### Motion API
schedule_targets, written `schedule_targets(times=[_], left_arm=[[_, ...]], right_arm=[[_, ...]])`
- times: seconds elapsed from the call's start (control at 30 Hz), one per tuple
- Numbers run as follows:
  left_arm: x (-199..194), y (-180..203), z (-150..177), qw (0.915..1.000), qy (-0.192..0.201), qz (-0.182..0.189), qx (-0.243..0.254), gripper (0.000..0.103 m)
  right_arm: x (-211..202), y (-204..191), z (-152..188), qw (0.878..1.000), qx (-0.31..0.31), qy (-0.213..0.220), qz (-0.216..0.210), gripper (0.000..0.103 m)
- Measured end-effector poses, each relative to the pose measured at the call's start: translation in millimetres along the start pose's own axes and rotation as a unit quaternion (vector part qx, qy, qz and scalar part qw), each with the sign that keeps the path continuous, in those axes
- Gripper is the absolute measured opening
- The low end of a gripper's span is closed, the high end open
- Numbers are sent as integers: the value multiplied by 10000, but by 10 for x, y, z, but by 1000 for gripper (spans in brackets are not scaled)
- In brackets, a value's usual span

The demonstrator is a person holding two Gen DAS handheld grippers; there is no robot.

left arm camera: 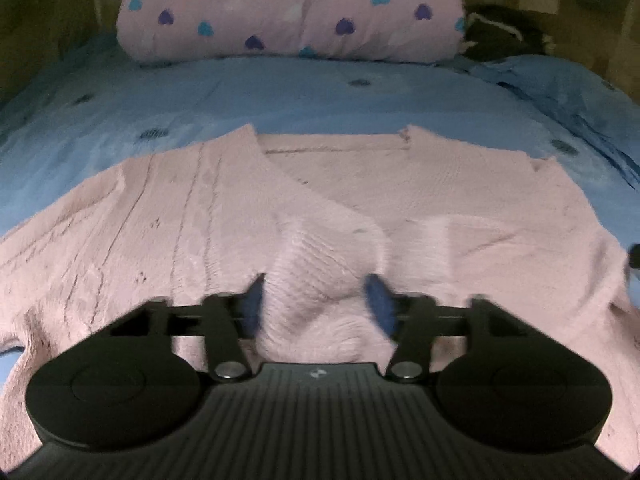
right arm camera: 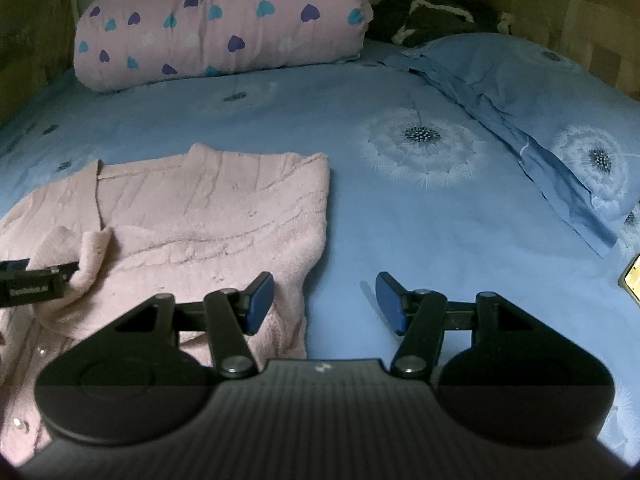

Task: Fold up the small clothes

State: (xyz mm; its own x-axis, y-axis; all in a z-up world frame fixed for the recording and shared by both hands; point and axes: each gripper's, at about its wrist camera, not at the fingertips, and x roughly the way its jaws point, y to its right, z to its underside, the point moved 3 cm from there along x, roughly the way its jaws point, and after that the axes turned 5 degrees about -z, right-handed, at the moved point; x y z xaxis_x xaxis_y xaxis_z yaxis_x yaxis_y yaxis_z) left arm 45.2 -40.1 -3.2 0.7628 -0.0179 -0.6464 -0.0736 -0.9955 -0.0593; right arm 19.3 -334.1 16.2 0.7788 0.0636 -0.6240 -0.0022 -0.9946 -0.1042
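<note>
Pink cardigan [left arm camera: 400,200] lies flat on the bed [right arm camera: 360,220], neckline toward the pillow [right arm camera: 220,24]. Left claw [left arm camera: 318,300] straddles a raised sleeve cuff [left arm camera: 320,264]; whether it pinches cannot be told, fingers blurred. The cuff sits across the chest, likely mid-fold inward. Right claw [right arm camera: 325,300] is spread wide, empty, hovering over the cardigan's right edge, probably ready for that side.

The left hand-held gripper [left arm camera: 318,300] points forward and low, its two blue-padded fingers [left arm camera: 380,304] set apart with a raised fold of cloth between them. The right hand-held gripper [right arm camera: 325,302] hovers level, fingers spread wide, gripping nothing.
</note>
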Motion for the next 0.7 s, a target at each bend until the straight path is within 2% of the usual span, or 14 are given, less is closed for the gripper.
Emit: schedule_targets(times=[0.03,0.1,0.13,0.3,0.37,0.47,0.53,0.7], left_arm=[[-33,26,0,10000,44,16,78,32],[-106,37,-27,9998,129,40,112,21],[-145,19,-59,9998,187,17,82,20],[-398,-308,-347,9963,711,-405,-248,19],[-417,-467,-436,9953,772,-515,-295,19],[-367,-651,-482,9925,835,-867,-221,19],[-284,-761,-464,9919,749,-1006,-188,19],[-24,-898,-265,9950,275,-948,-166,21]], right_arm=[[4,4,-2,10000,2,2,-9,58],[8,4,-4,10000,-16,4,-11,58],[10,3,-2,10000,-31,11,-10,58],[14,8,-3,10000,25,3,-18,58],[17,6,-12,10000,33,15,-11,58],[39,-8,-17,10000,3,8,-22,58],[59,-25,-12,10000,-42,-29,-22,58],[159,-96,10,9996,-201,-192,33,58]])
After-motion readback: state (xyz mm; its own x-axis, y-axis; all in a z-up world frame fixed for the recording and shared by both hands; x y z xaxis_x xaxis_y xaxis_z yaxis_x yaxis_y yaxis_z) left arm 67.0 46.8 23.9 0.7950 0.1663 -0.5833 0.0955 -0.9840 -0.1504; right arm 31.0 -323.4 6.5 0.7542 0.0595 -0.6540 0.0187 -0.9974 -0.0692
